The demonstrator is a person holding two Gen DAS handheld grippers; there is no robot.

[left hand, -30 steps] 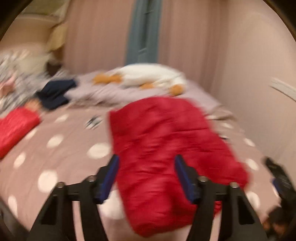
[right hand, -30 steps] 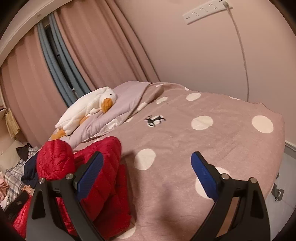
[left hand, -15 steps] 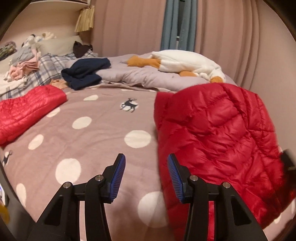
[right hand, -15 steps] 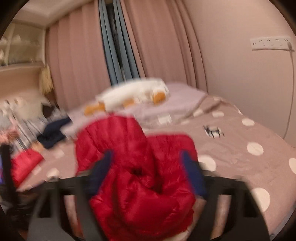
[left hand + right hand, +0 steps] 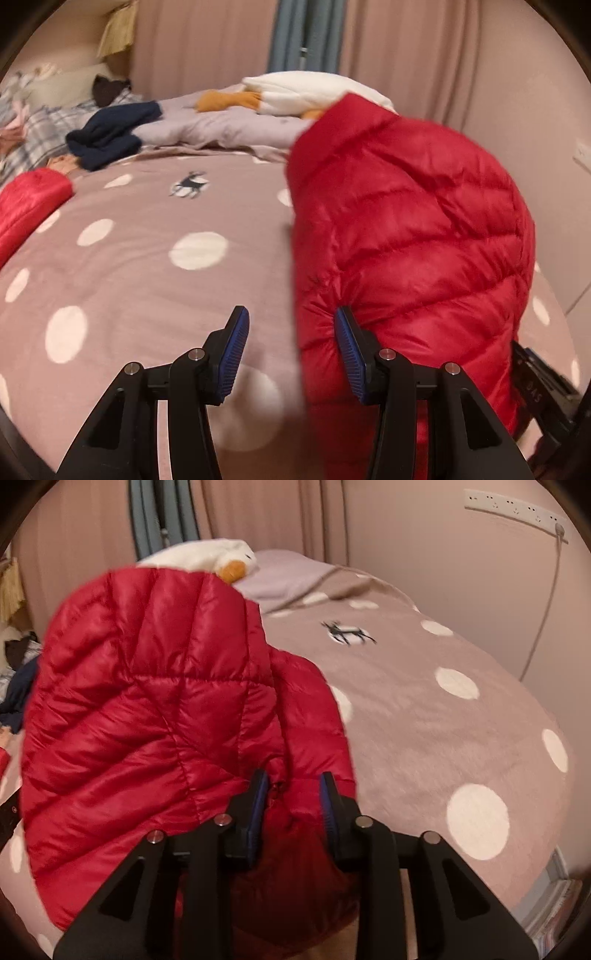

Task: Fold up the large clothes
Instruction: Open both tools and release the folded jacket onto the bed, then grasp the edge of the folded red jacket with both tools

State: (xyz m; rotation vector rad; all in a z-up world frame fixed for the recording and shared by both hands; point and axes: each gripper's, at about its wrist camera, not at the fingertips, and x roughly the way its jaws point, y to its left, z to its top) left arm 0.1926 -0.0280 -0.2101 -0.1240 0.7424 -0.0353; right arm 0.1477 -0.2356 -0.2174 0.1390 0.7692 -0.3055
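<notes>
A red quilted puffer jacket [image 5: 406, 229] is bunched and raised above the pink polka-dot bedspread [image 5: 147, 266]. In the right wrist view my right gripper [image 5: 291, 805] is shut on a fold of the jacket [image 5: 147, 720], which bulges up and left of the jaws. In the left wrist view my left gripper [image 5: 291, 350] is open; its right finger [image 5: 351, 358] touches the jacket's lower left edge, and nothing lies between the jaws.
A white stuffed goose [image 5: 314, 88] lies on a lilac duvet [image 5: 221, 129] at the back. A navy garment [image 5: 110, 133] and a second red garment [image 5: 26, 206] lie at the left. The wall [image 5: 443, 572] with a power strip [image 5: 517, 513] is at the right.
My right gripper has closed on the jacket and lifted it into a bunch. My left gripper has moved closer to the jacket's left edge and stayed open.
</notes>
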